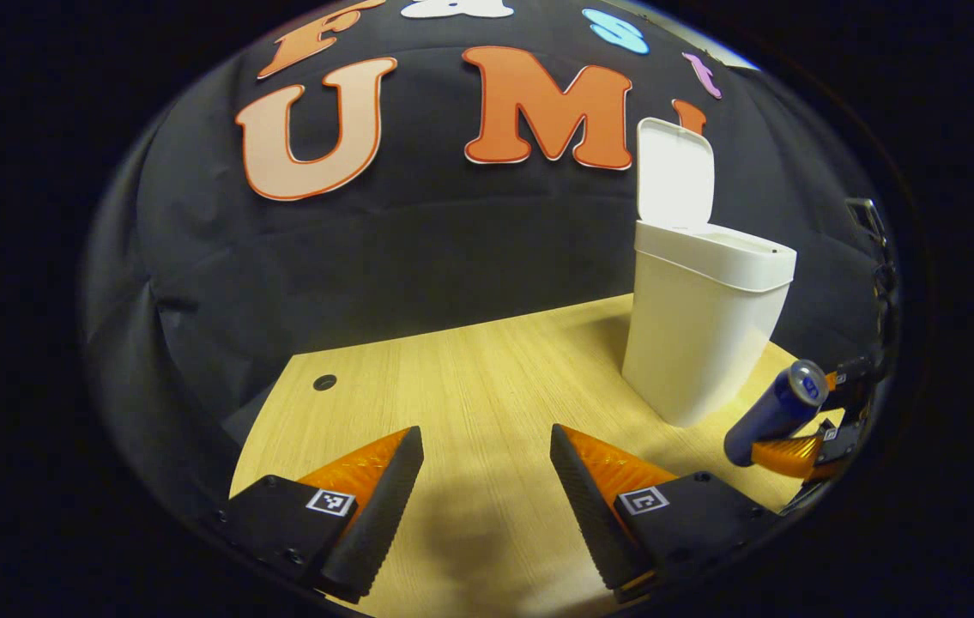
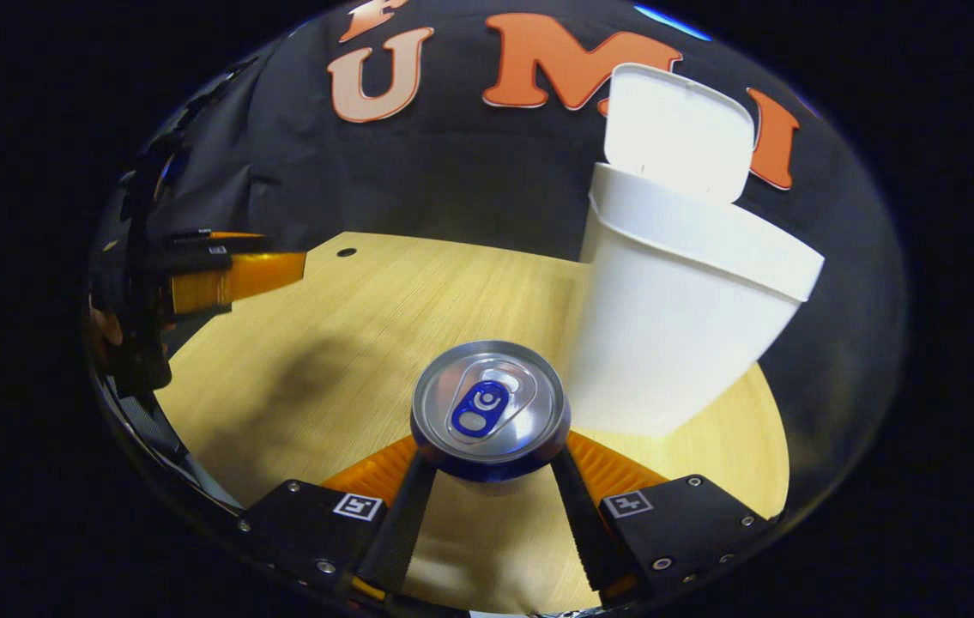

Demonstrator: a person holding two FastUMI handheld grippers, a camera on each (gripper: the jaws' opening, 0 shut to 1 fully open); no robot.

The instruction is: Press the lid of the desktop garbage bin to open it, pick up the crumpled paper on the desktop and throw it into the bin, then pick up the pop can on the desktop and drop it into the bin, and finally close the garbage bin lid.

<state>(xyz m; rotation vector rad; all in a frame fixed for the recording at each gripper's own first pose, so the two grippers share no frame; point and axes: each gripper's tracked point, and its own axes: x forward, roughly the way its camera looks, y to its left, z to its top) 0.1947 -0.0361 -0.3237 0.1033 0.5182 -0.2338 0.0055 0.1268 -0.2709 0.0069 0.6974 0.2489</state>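
Two steps are left: can into bin, lid closed.
The pop can (image 2: 489,410) is grasped between the right gripper (image 2: 487,481) fingers, held off the worktop (image 1: 469,378) beside the bin (image 2: 675,335), which stands at 2 o'clock in the right gripper view with its lid (image 2: 677,133) raised. No crumpled paper is seen on the worktop, so it is judged binned. The left gripper (image 1: 487,489) is released and holds nothing.

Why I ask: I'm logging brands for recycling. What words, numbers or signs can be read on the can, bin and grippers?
pop can: nothing legible on its top; its side is too blurred to read.
garbage bin: none.
left gripper, right gripper: square coded markers, no words or numbers.
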